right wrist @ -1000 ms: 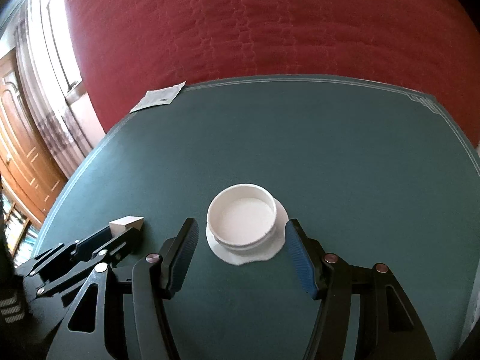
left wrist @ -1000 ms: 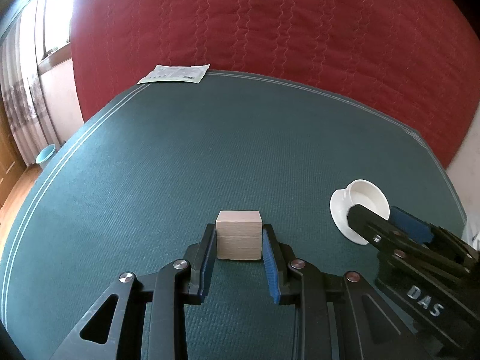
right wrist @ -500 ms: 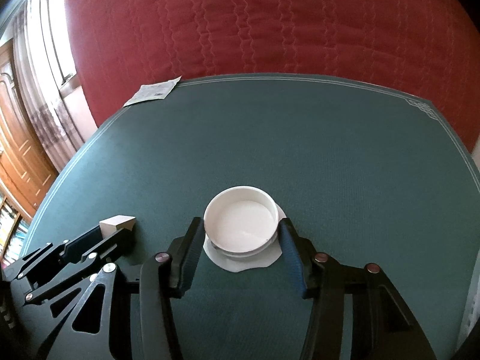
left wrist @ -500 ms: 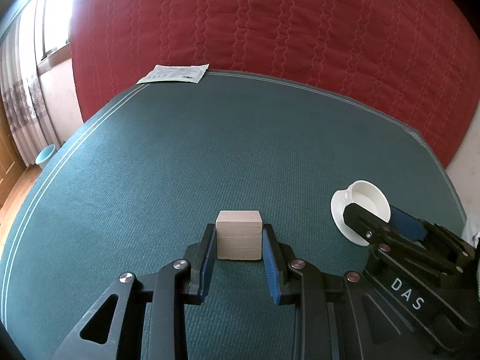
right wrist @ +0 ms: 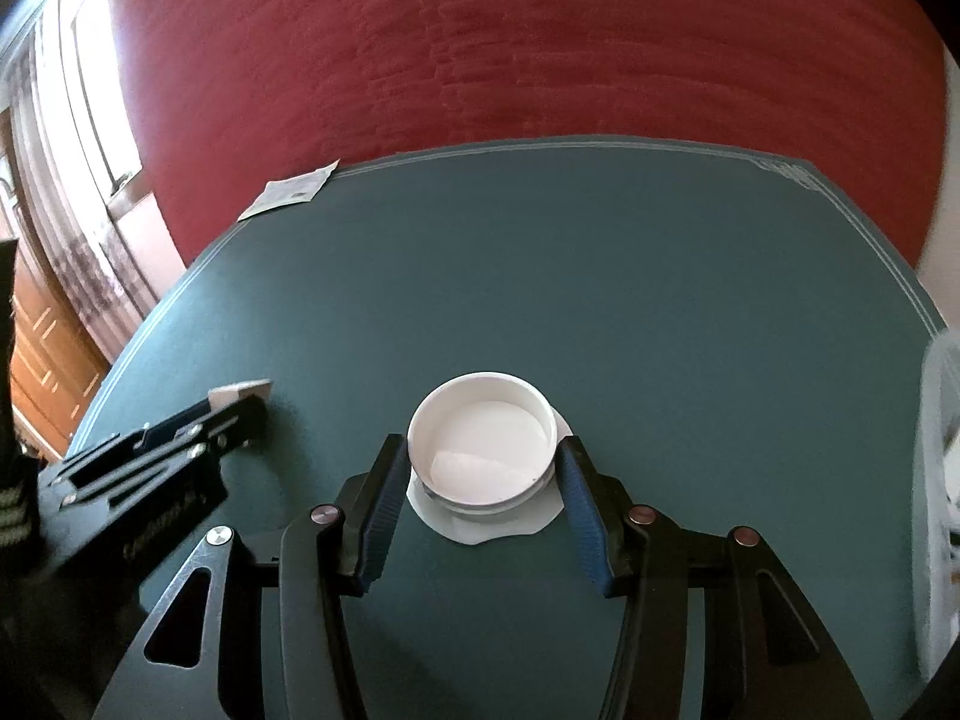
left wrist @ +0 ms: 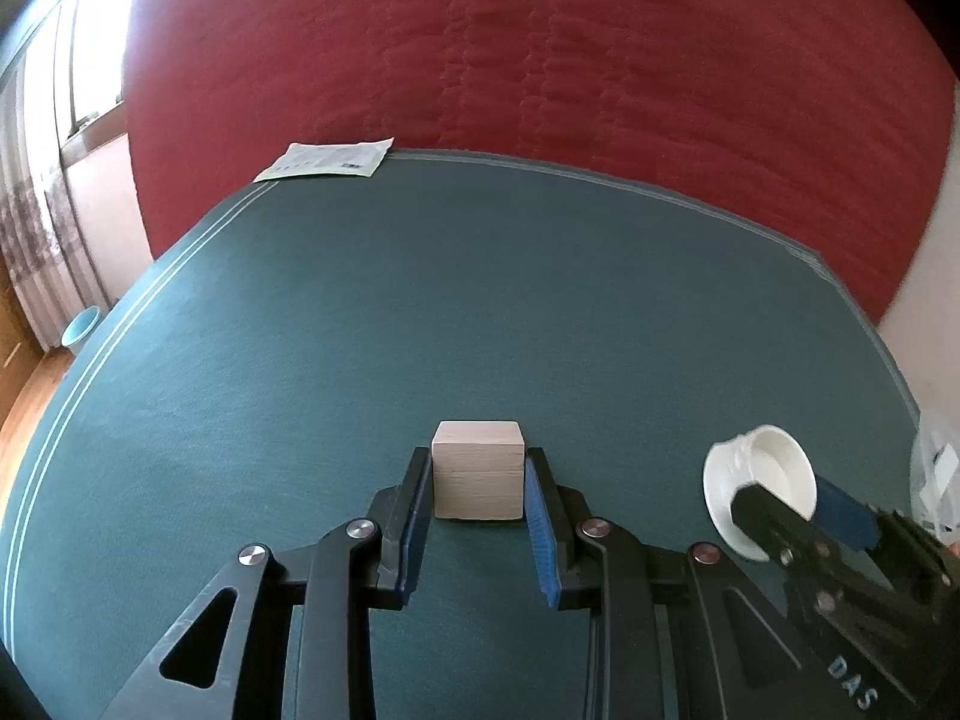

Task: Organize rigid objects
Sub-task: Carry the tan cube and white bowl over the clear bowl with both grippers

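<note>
My left gripper (left wrist: 477, 474) is shut on a pale wooden cube (left wrist: 477, 468), held just above the dark green table (left wrist: 420, 300). My right gripper (right wrist: 480, 456) is shut on a white round cup (right wrist: 483, 444) that carries a white flexible lid or liner under it (right wrist: 480, 531); both are lifted slightly off the table. In the left wrist view the cup (left wrist: 774, 468) and the right gripper (left wrist: 798, 504) are at the lower right. In the right wrist view the cube (right wrist: 240, 390) and the left gripper (right wrist: 228, 405) are at the left.
A white printed packet (left wrist: 327, 159) lies at the table's far left corner, also in the right wrist view (right wrist: 291, 192). A red quilted backdrop (left wrist: 540, 48) stands behind the table. A pale object (right wrist: 942, 420) is at the right edge. A blue bin (left wrist: 81, 327) is on the floor at left.
My right gripper has closed on the white cup and raised it with its liner. My left gripper has lifted slightly with the cube still in it.
</note>
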Demonstrator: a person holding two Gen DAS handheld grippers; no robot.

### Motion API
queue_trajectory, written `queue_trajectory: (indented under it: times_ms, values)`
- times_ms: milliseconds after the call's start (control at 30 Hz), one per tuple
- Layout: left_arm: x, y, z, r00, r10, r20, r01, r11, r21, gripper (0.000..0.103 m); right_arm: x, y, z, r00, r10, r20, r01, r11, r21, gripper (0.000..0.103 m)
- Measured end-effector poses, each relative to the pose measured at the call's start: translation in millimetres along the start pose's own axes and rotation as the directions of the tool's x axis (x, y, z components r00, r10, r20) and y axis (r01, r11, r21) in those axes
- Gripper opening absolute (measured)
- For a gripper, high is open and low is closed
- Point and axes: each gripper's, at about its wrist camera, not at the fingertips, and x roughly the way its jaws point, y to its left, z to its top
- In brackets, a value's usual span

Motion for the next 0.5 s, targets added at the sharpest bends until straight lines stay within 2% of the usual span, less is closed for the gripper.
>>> queue_trajectory:
  times_ms: [500]
  values:
    - [-11, -32, -7, 0.998, -0.056, 0.02, 0.053, 0.993, 0.103, 0.031, -49, -29, -34, 1.0, -0.002, 0.022, 0.0, 0.996, 0.092, 0.052]
